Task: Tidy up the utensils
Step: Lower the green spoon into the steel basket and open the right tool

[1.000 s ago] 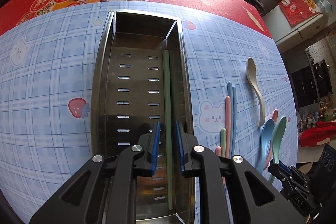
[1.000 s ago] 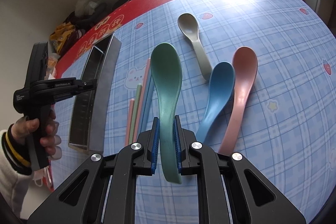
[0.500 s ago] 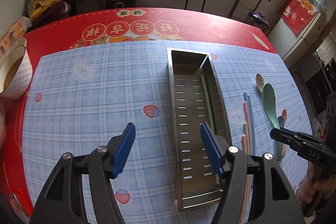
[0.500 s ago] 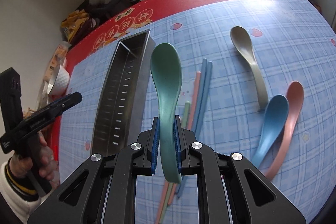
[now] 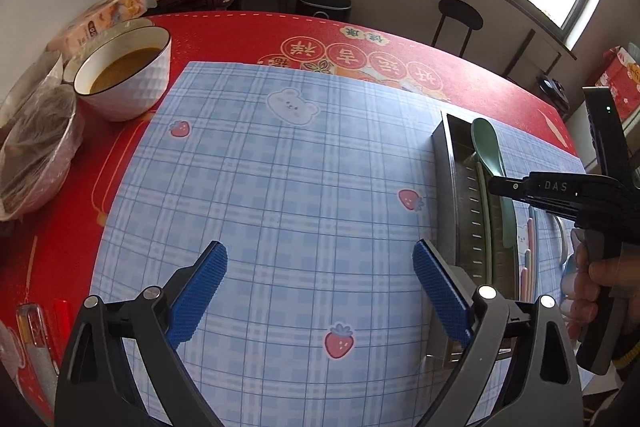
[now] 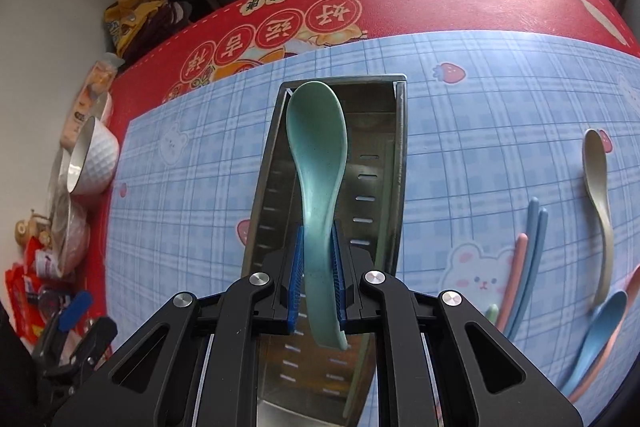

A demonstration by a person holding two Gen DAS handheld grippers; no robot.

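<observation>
Right claw (image 6: pixel 316 283) clenched on green plastic spoon (image 6: pixel 318 163), held over slotted steel tray (image 6: pixel 401 147) for dropping in; left claw (image 5: pixel 320 291) opening, empty, clear of tray.

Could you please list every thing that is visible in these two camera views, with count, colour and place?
Long perforated metal tray: one, steel grey, on the blue checked mat.
Green plastic spoon: one, held above the tray.
Green chopstick: one, lying inside the tray.
Loose chopsticks: about five, blue, pink and green, on the mat right of the tray.
Loose spoons: three, beige, blue and pink, further right.
Blue checked mat: one, over a red tablecloth.
White bowl: one, brown liquid inside, on the red cloth.
Left gripper: jaws opening, nothing between.
Right gripper: shut on the green spoon.
</observation>
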